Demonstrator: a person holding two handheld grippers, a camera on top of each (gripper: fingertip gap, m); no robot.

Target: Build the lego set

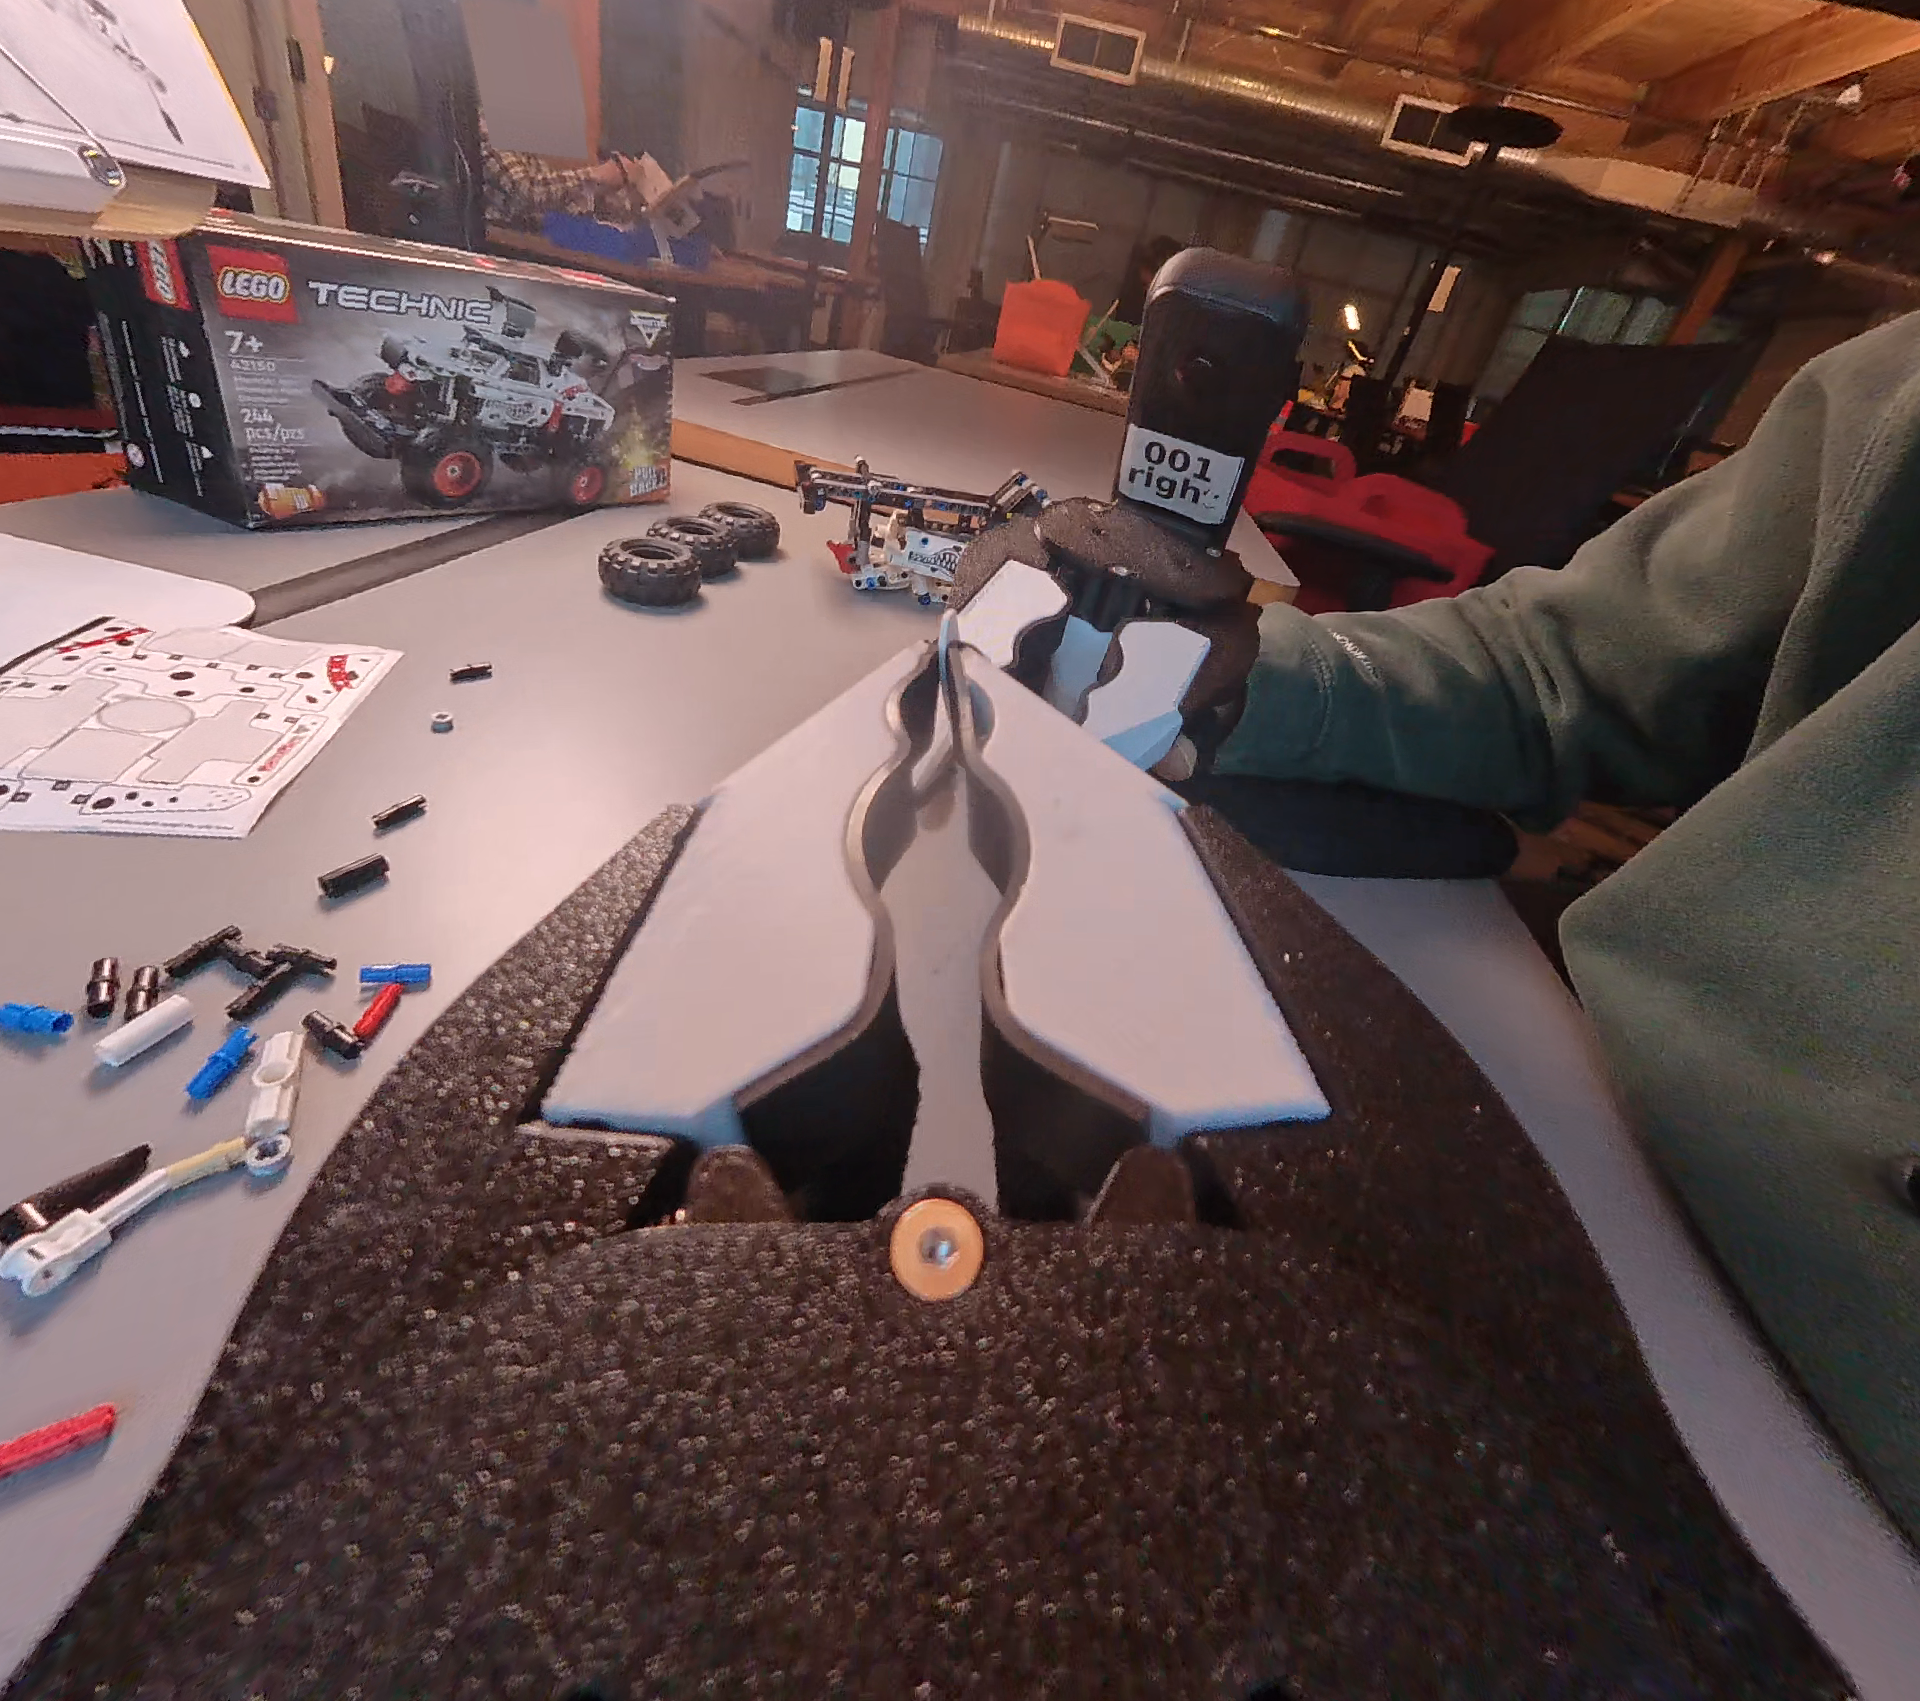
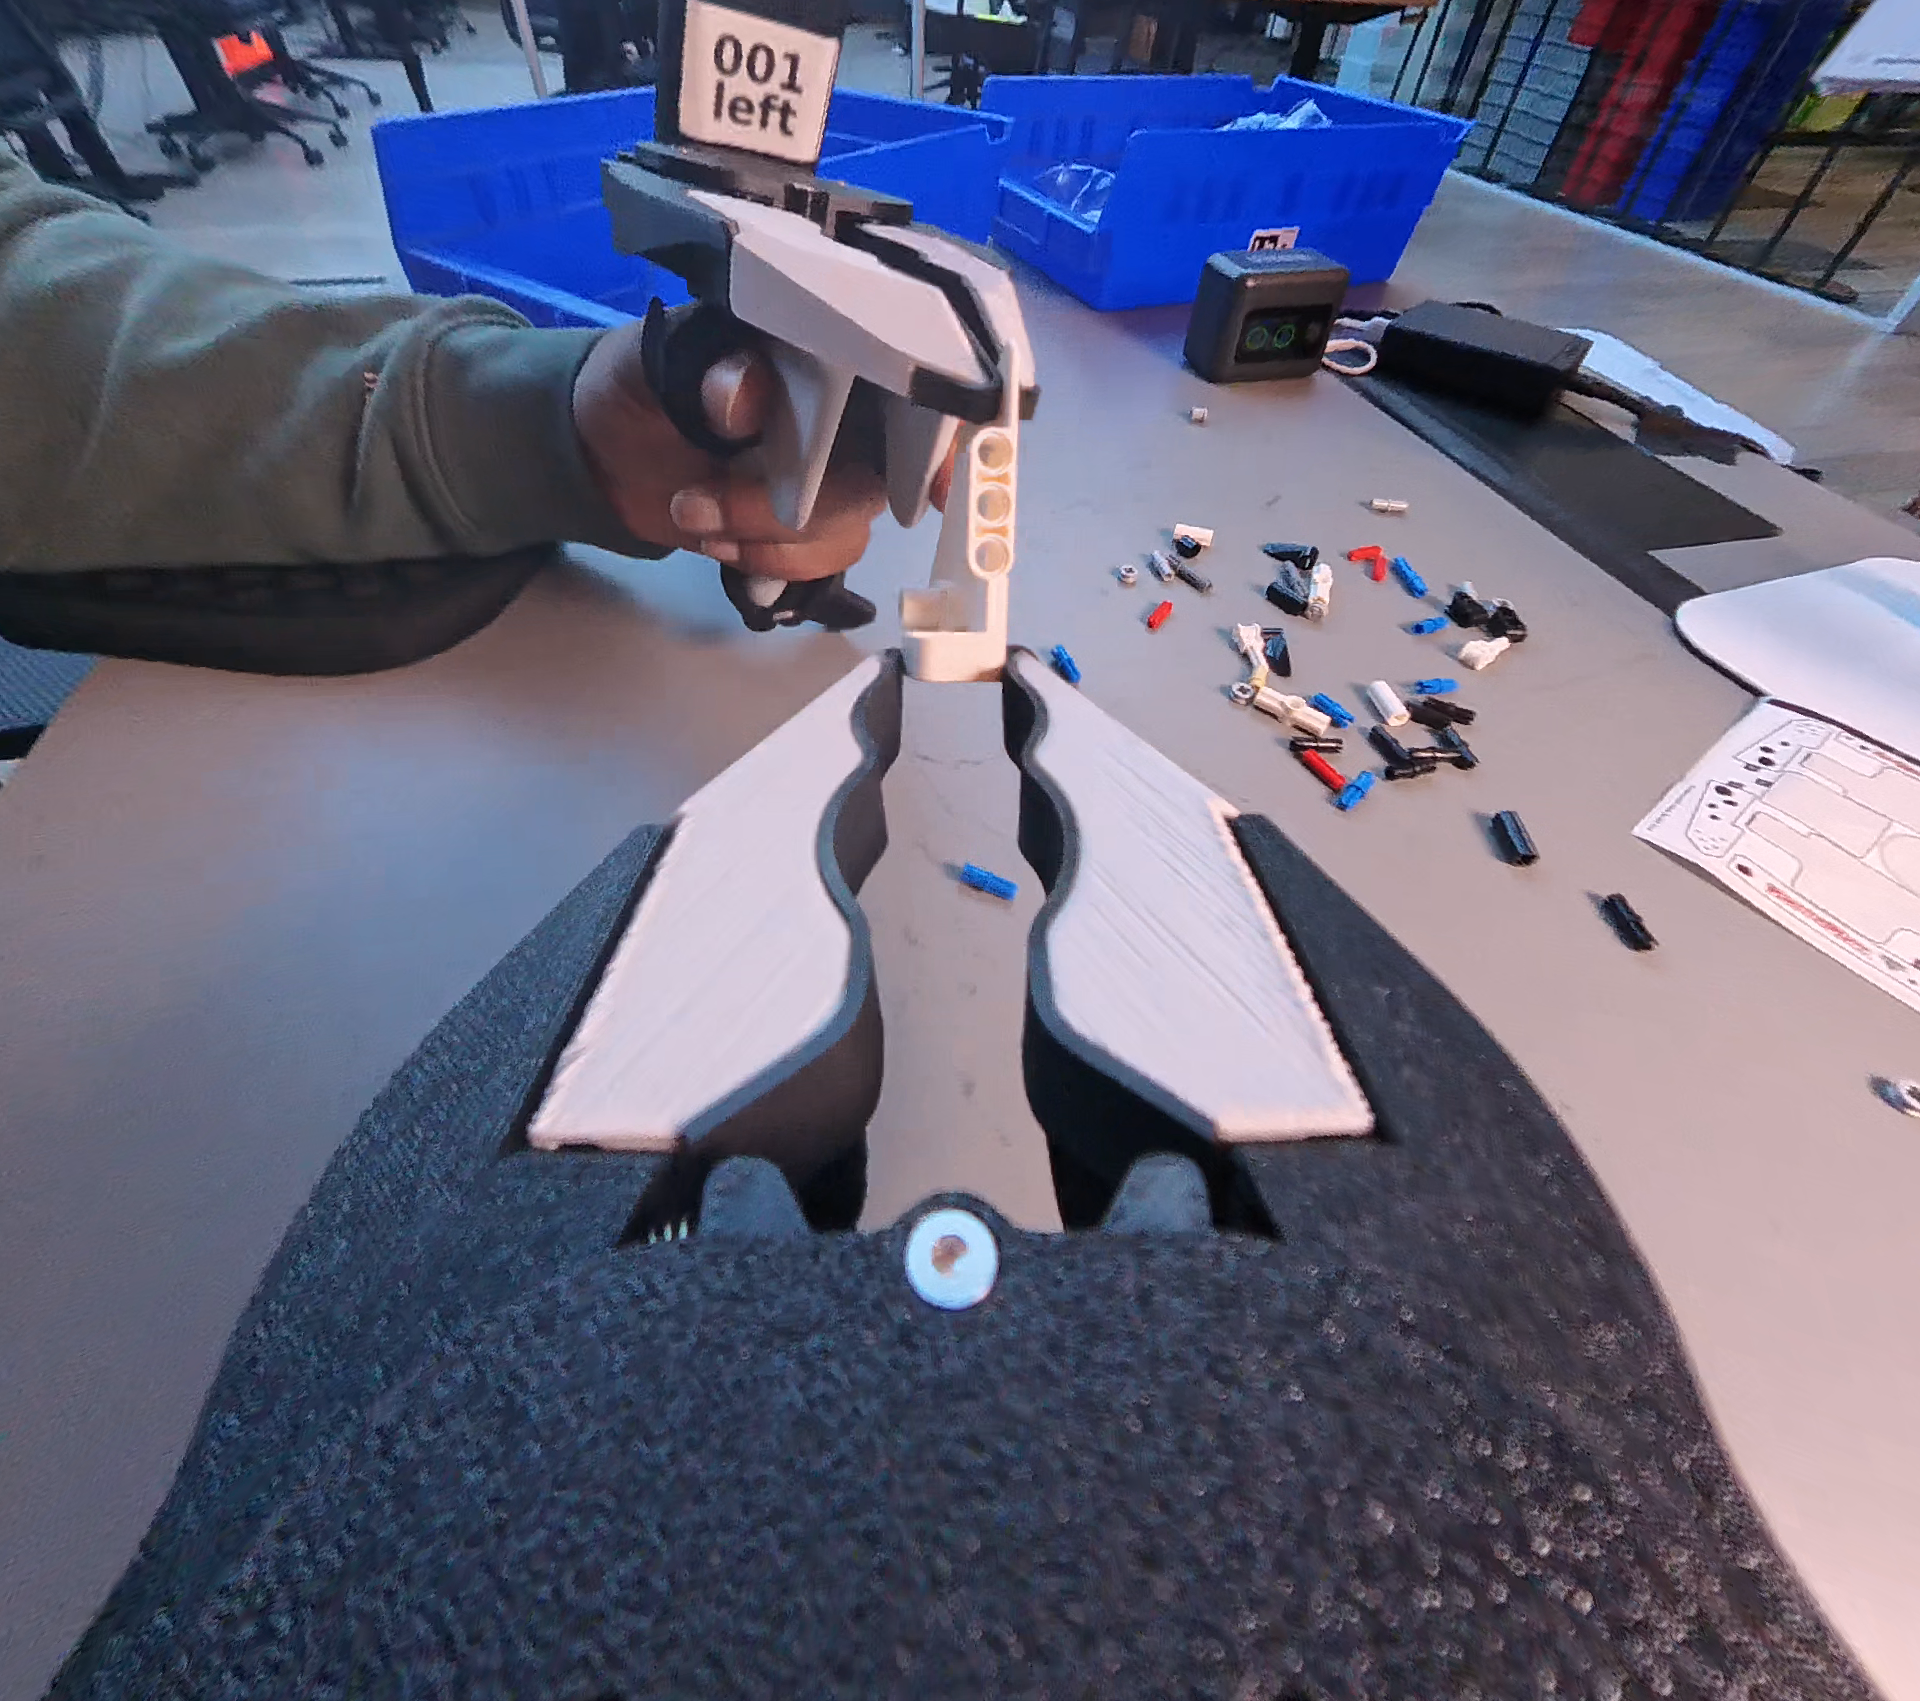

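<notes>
White L-shaped liftarm, held aloft above the table, at 12 o'clock from right gripper. Left gripper pinches its top edge-on; right's tips clasp the foot. Light, rigid, slick plastic: grip flat faces, holes clear.

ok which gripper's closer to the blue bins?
Left. The left gripper sits in front of the blue bins, holding the white beam; the right gripper faces them from farther back, at the beam's other end.
</notes>
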